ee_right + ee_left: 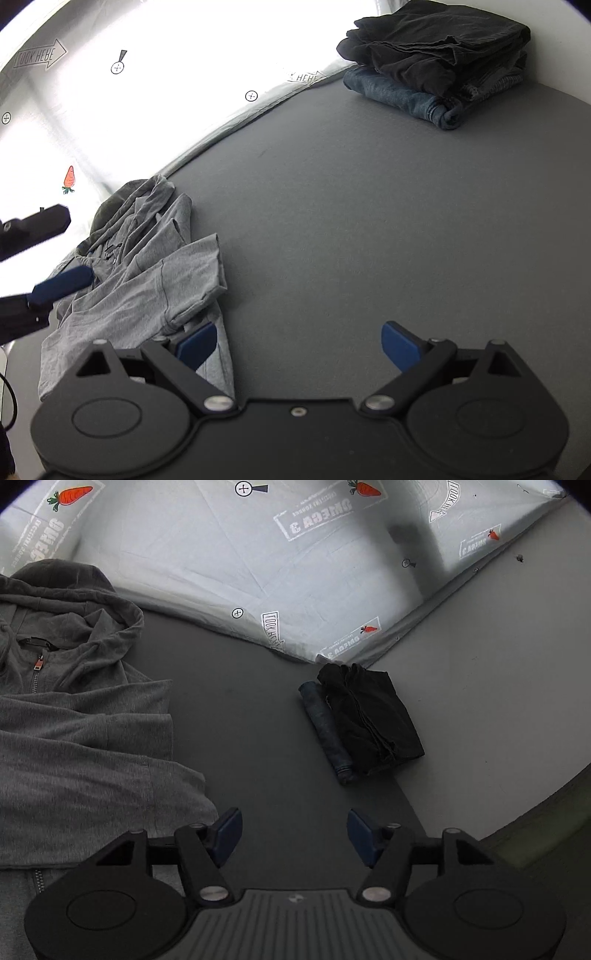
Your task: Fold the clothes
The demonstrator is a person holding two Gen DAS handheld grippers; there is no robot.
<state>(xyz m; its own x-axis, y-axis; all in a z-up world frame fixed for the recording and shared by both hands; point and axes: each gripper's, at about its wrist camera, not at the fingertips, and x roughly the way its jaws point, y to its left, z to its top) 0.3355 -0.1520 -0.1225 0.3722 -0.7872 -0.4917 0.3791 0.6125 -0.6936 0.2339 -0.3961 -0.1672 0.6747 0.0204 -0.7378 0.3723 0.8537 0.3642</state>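
— Fingers first: how do the two grippers stand?

— Both pairs of blue pads are spread with nothing between them. The left gripper (294,830) hangs over bare mat with its jaws parted; the right gripper (300,345) is spread wider still, also holding nothing.

— And the clothes, relative to them?

— Largest is the grey hoodie (74,709), rumpled along the left side of the dark grey mat (258,720). Its hem lies just beside the left gripper's left pad, and in the right wrist view that garment sits under and behind the right gripper's left pad. I cannot tell if either pad touches the cloth. Its hood is toward the mat's far edge, the zip partly closed with an orange-red pull.

— Anything already folded?

— A small stack at the mat's far right corner: a black garment (373,712) on top of folded blue jeans (327,727), well apart from both grippers.

— Any writing?

— The white sheeting (207,554) behind the mat carries mirrored print: "OMEGA 3" stamps, "LOOK HERE" arrows, orange carrots and small crosshair circles. It is creased and smooth; the hoodie is soft heathered knit, the jeans coarse denim.
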